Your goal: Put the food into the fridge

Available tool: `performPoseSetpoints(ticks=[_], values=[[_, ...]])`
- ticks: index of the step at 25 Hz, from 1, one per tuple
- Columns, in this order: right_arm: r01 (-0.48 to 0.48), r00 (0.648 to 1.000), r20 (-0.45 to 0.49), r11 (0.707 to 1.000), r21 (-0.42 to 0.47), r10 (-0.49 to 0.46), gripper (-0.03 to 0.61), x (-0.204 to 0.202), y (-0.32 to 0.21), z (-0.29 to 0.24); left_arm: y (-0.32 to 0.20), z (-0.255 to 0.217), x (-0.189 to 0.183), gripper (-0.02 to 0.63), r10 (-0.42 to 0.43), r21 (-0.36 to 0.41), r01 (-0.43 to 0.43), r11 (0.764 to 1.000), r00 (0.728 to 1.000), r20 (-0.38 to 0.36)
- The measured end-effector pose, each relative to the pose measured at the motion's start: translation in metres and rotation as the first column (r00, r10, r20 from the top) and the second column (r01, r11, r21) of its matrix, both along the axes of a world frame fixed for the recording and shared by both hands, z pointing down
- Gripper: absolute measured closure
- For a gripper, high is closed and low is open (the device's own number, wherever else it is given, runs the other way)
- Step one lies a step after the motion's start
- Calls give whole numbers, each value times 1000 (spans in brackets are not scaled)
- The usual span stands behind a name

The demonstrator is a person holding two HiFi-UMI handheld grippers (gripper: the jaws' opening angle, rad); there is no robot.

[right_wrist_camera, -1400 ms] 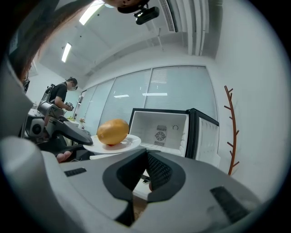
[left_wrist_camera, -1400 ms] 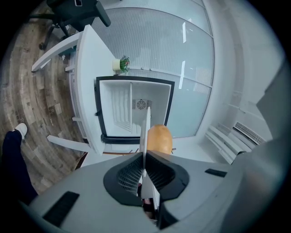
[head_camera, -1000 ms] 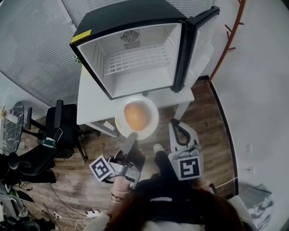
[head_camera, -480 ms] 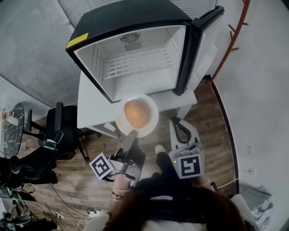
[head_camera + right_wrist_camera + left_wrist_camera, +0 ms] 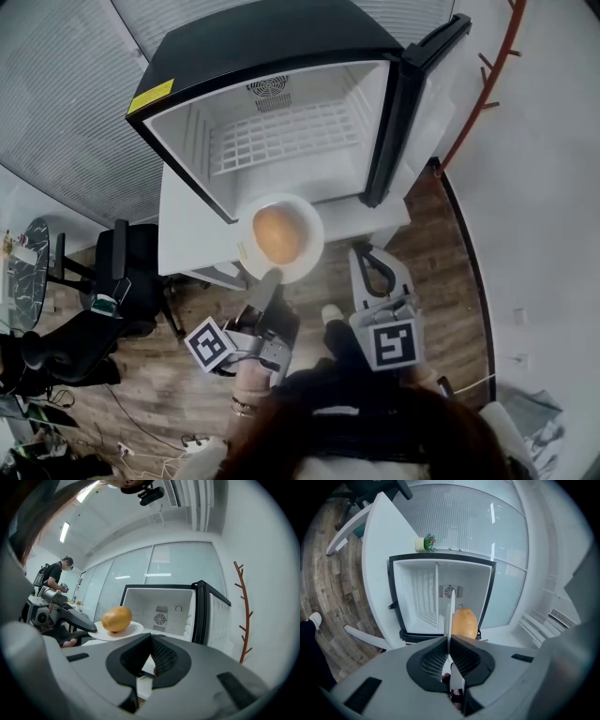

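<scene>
An orange-yellow rounded food item [image 5: 277, 232] lies on a white plate [image 5: 310, 251]. My left gripper [image 5: 269, 278] is shut on the plate's near rim and holds it level just in front of the open black fridge [image 5: 246, 42]. In the left gripper view the plate [image 5: 451, 605] shows edge-on between the shut jaws, with the food [image 5: 464, 623] to its right. My right gripper [image 5: 371, 262] is shut on nothing, lower and to the right of the plate. The right gripper view shows the food [image 5: 116, 618], the plate [image 5: 134, 628] and the fridge's white interior [image 5: 164, 609].
The fridge stands on a white table [image 5: 182, 230], its door [image 5: 413, 98] swung open to the right, a wire shelf [image 5: 281, 133] inside. A black office chair [image 5: 120, 277] stands left, a reddish coat stand [image 5: 480, 82] right. A small potted plant [image 5: 425, 543] sits on the table. A person [image 5: 58, 575] stands far off.
The plate with the food has moved a little up and forward, closer to the fridge opening. The right gripper has barely moved.
</scene>
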State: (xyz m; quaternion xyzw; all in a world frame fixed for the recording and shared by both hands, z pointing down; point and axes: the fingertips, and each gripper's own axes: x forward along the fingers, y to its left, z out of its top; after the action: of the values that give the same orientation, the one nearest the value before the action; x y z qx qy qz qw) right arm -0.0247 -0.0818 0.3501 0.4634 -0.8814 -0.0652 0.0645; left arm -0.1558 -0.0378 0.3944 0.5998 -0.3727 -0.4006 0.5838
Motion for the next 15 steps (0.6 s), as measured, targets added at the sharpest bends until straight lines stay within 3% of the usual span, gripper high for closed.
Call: performPoseSetpoints(ticks=[15], values=[[-5, 1000, 16, 1000, -19, 5, 578, 1, -29, 6, -33, 6, -7, 598, -21, -23, 22, 1000, 999, 36]])
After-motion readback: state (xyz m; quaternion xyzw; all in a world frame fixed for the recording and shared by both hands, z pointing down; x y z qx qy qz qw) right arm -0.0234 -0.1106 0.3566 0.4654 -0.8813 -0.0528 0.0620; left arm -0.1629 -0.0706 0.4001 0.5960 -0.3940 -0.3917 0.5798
